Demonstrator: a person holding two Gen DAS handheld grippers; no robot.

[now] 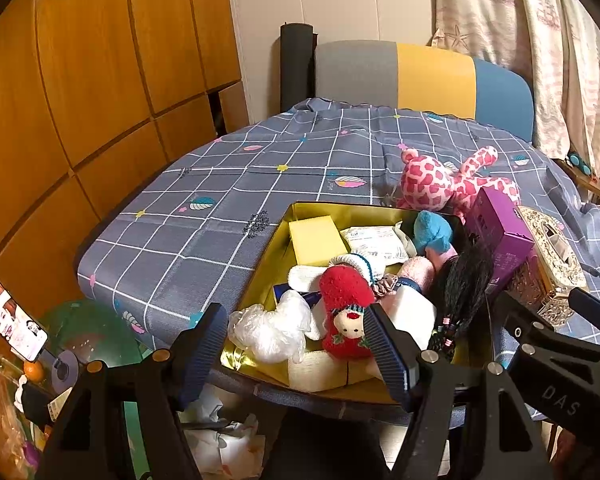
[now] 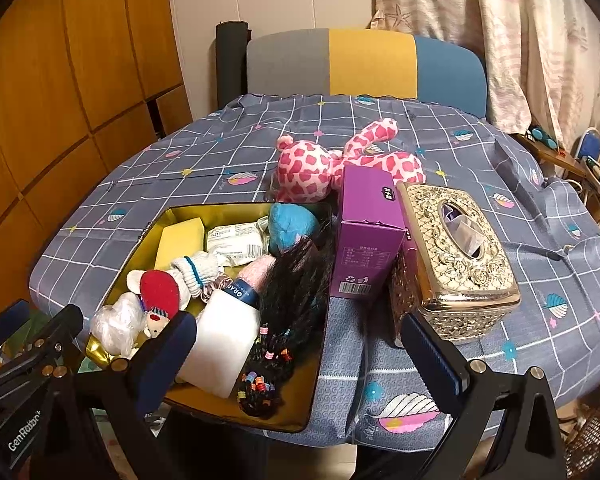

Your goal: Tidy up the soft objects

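I held my left hand-held gripper [image 1: 300,344] over the near edge of the gold tin [image 1: 278,224], its jaws spread wide and grasping nothing; the red sock [image 1: 346,296] with a doll face lay in the tin between and beyond them. My right hand-held gripper [image 2: 300,344] was likewise released and empty, hanging over the tin's near right corner and the counter [image 2: 380,360] beside it.

The tin sat at the near edge of the counter and was crowded with soft things: a yellow sponge [image 2: 180,240] at its far left corner, a blue plush [image 2: 290,224] at its far right, a white sock [image 2: 196,268] in the middle, a crumpled plastic bag [image 2: 114,322] at the near left, and a black braided wig [image 2: 284,300] along its right wall. The pink spotted plush toy [image 2: 320,164] lay on the counter just behind the tin. A purple box [image 2: 366,220] stood right of the tin, touching a gold tissue box [image 2: 456,256].
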